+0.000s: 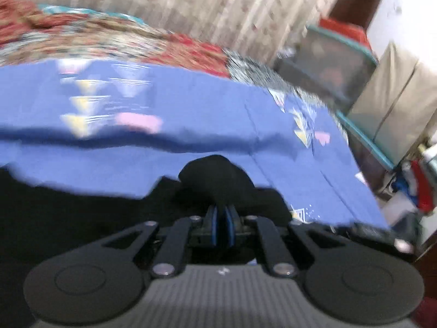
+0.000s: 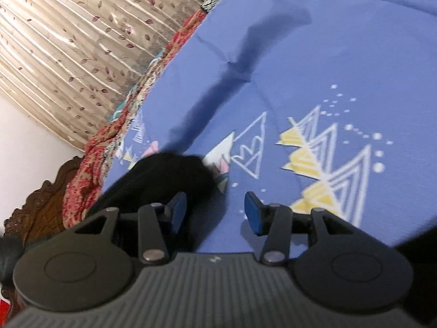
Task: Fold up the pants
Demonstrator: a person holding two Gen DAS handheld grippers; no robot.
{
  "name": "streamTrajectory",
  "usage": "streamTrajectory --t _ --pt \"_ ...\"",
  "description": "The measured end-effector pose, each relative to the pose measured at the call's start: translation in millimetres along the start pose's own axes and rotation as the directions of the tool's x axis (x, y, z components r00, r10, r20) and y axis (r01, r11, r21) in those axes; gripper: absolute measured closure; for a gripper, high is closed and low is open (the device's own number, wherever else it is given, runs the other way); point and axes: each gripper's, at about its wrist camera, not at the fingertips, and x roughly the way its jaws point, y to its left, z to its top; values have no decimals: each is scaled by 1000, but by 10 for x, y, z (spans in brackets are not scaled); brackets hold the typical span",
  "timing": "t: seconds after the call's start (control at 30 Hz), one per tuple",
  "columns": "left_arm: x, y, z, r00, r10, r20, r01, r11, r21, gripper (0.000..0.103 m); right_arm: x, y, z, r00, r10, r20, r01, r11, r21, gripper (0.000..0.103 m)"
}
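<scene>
The black pants (image 1: pixel 82 218) lie on a blue bedsheet (image 1: pixel 191 104) with triangle prints. My left gripper (image 1: pixel 221 218) is shut on a bunched fold of the black pants (image 1: pixel 215 175), held just above the sheet. In the right wrist view my right gripper (image 2: pixel 215 210) is open, its blue pads (image 2: pixel 252 213) apart over the sheet (image 2: pixel 314 54). A lump of the black pants (image 2: pixel 164 180) lies against its left finger, not clamped. The left wrist view is blurred.
A red patterned blanket (image 1: pixel 95 38) lies along the far side of the bed. Beige leaf-print curtains (image 2: pixel 68 41) hang behind. A teal-framed box (image 1: pixel 336 65) and beige bags (image 1: pixel 396 104) stand beside the bed on the right. A carved wooden headboard (image 2: pixel 41 213) is at left.
</scene>
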Motion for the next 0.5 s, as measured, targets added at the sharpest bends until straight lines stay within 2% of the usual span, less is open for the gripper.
streamTrajectory --t 0.1,0.27,0.37,0.4,0.43,0.47,0.5 --pt "-517 373 -344 999 11 -36 -15 993 -113 96 150 95 -14 1000 10 -21 -10 1000 -21 52" --pt "-636 707 -803 982 101 -159 -129 976 -174 96 594 501 -166 992 32 -119 -41 996 -81 52" --pt "-673 824 -877 984 86 -156 -120 967 -224 95 879 709 -213 985 33 -170 -51 994 -101 48" --pt "-678 840 -865 985 84 -150 -116 967 -225 95 974 750 -209 983 31 -179 -49 994 -102 40" --pt "-673 842 -849 986 82 -146 -113 968 -222 95 1072 788 -198 982 20 -186 -40 994 -105 35" --pt "-681 836 -848 986 82 -142 -112 969 -218 95 1207 817 -185 982 -11 -191 -10 994 -112 34" --pt "-686 834 -844 987 83 -139 -112 970 -214 95 1313 828 -168 979 -38 -198 14 993 -119 38"
